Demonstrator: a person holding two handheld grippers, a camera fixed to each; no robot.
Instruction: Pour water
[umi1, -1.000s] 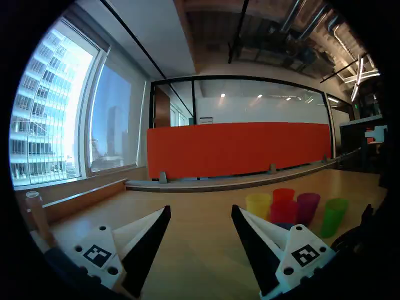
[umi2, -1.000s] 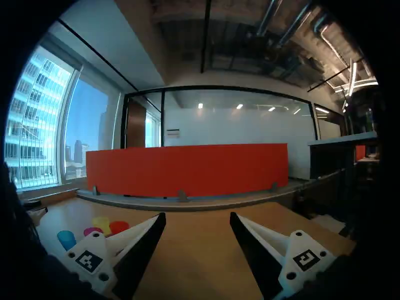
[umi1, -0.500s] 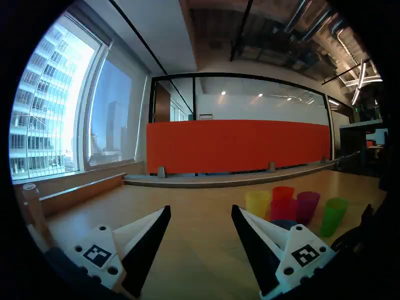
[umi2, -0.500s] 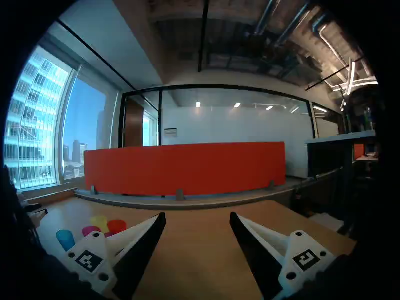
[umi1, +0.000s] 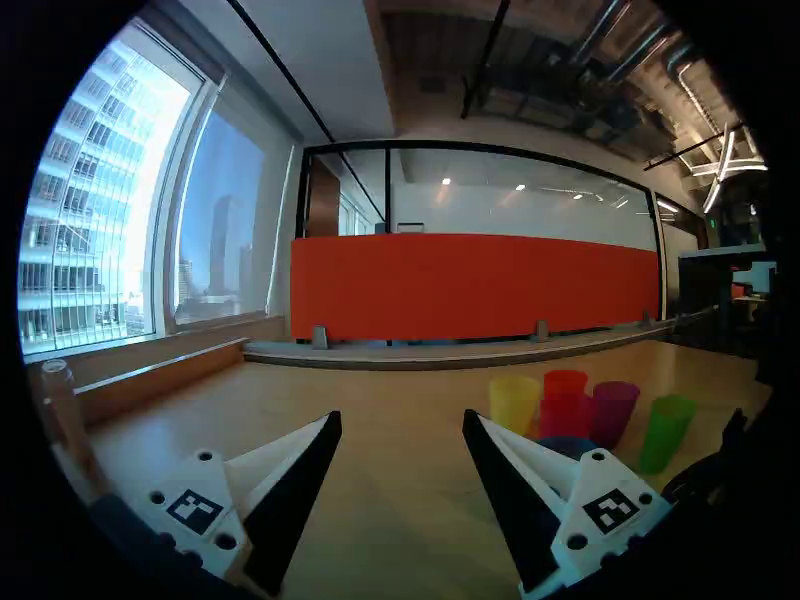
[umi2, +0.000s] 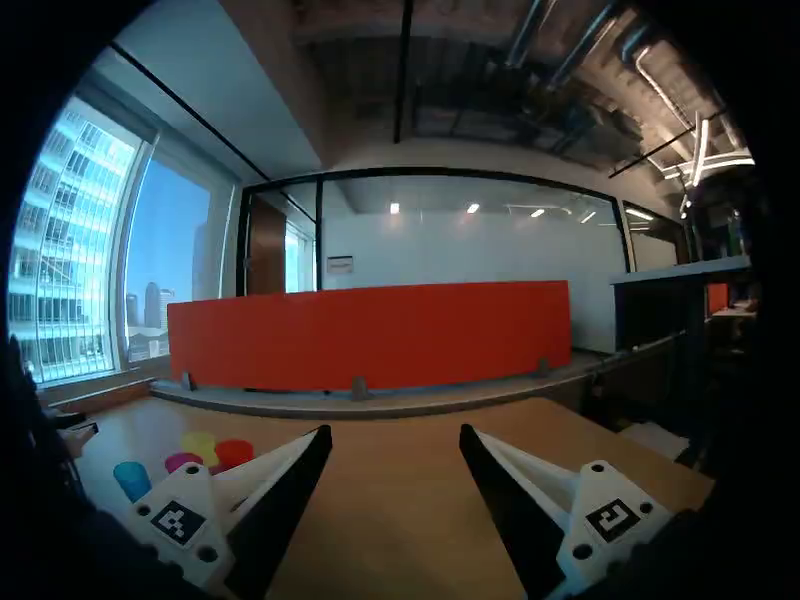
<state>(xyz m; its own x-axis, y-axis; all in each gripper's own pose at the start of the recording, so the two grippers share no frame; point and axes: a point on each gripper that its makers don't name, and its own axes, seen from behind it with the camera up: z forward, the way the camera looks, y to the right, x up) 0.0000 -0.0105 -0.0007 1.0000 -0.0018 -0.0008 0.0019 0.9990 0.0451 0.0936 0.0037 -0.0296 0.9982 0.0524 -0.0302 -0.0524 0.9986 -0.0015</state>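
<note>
Over the wooden tabletop (umi1: 400, 520), the left tongs (umi1: 401, 415) gape empty; coloured cups (umi1: 565, 385) cluster at four o'clock; perhaps a bottle (umi1: 60, 420) at eight. Likewise the right tongs (umi2: 395, 430) spread, grasping nothing.

You've got a smooth, low-sheen wooden table (umi1: 390, 540); cups (umi1: 575, 410) at lower right look translucent coloured plastic; left gripper (umi1: 401, 415) fingers (umi1: 545, 480) matt white plastic, black inner faces.

I saw left gripper (umi1: 400, 416) spread wide, empty, above table (umi1: 400, 505); coloured cups (umi1: 565, 400) clustered just beyond its right finger.
</note>
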